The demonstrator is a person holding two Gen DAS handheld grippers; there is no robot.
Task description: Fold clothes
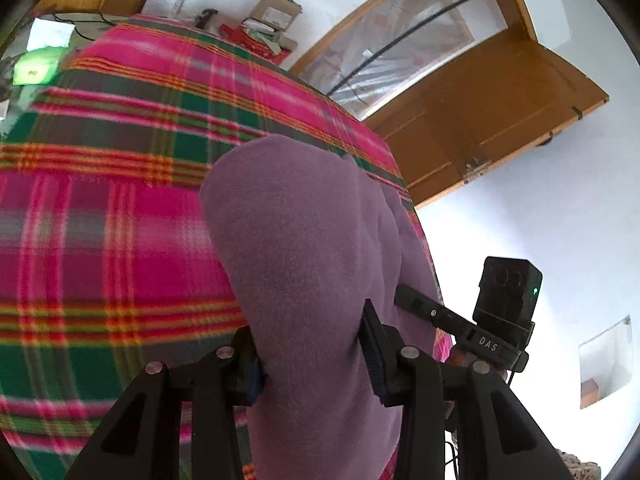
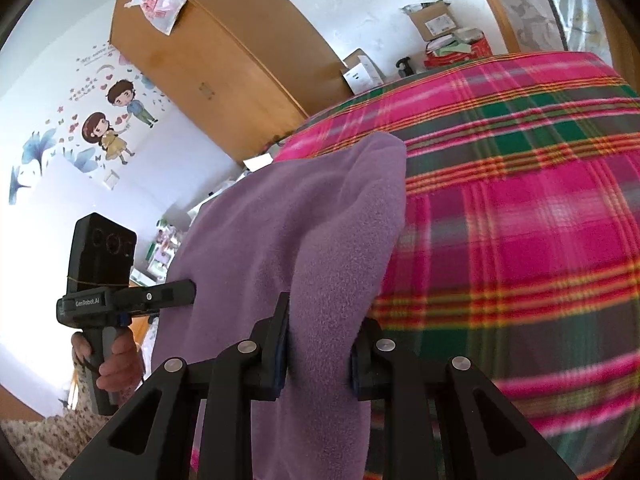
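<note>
A purple fleece garment [image 1: 296, 240] hangs lifted above the plaid blanket [image 1: 120, 208], stretched between both grippers. In the left wrist view my left gripper [image 1: 310, 354] is shut on a thick bunch of the fleece, its pads pressing both sides. The right gripper [image 1: 416, 304] shows beyond it at the right, biting the same cloth. In the right wrist view my right gripper [image 2: 318, 350] is shut on the purple garment [image 2: 304, 224], and the left gripper [image 2: 176, 294], held by a hand [image 2: 120, 360], grips the cloth's left edge. The garment's lower part is hidden.
The pink, green and red plaid blanket [image 2: 520, 220] covers the bed. Cardboard boxes [image 1: 272, 12] and clutter sit past its far end. A wooden door [image 1: 480, 112] stands at the right, a wooden wardrobe [image 2: 208, 60] at the left, with white walls around.
</note>
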